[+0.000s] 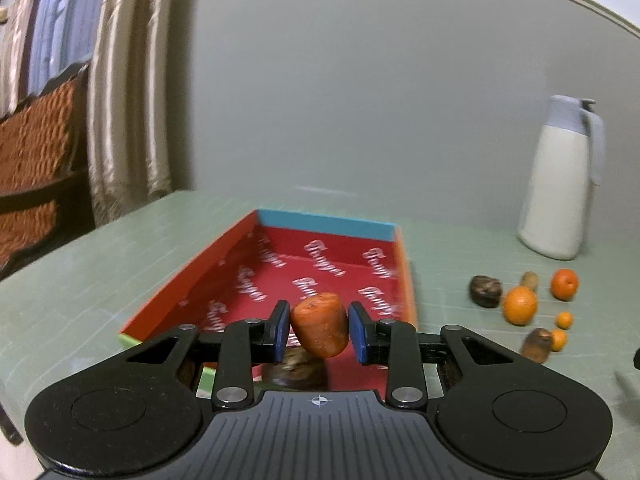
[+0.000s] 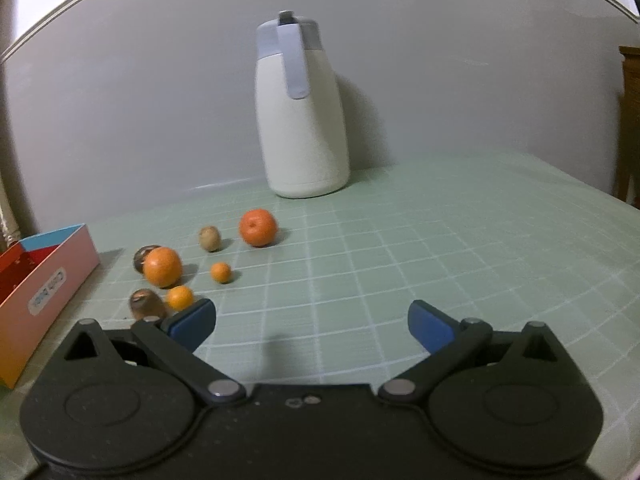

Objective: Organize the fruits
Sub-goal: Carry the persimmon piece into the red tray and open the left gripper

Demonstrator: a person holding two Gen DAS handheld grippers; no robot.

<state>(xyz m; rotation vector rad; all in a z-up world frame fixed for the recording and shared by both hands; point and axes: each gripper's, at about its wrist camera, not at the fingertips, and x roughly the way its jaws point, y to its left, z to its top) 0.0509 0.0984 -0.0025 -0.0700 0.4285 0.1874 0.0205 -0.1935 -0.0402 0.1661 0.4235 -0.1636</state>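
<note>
our left gripper [image 1: 319, 330] holds an orange carrot-like piece [image 1: 320, 328] clamped between its blue pads, tilted, above the near end of the red box [image 1: 320, 258]. the box lies open on the pale green gridded table [image 2: 440, 240], its inside printed with white lettering, its far wall blue. a dark brown fruit [image 1: 298, 368] lies in the box just below the held piece, partly hidden by the gripper.

our right gripper [image 2: 312, 326] stands wide, nothing between its fingers, above bare table. the other fruits lie loose on the table to the right of the box: a large orange [image 2: 162, 266], a second orange [image 2: 258, 227] farther back, two small orange fruits [image 2: 221, 272] [image 2: 180, 298], a pale brown one [image 2: 210, 238], a dark brown one [image 2: 141, 258] partly behind the large orange, and another brown one [image 2: 146, 304] just beside our right gripper's left finger. a white jug [image 2: 304, 120] with a grey-blue lid and handle stands upright near the wall behind them. in the left wrist view, curtains [image 1: 128, 100] hang at the left.
</note>
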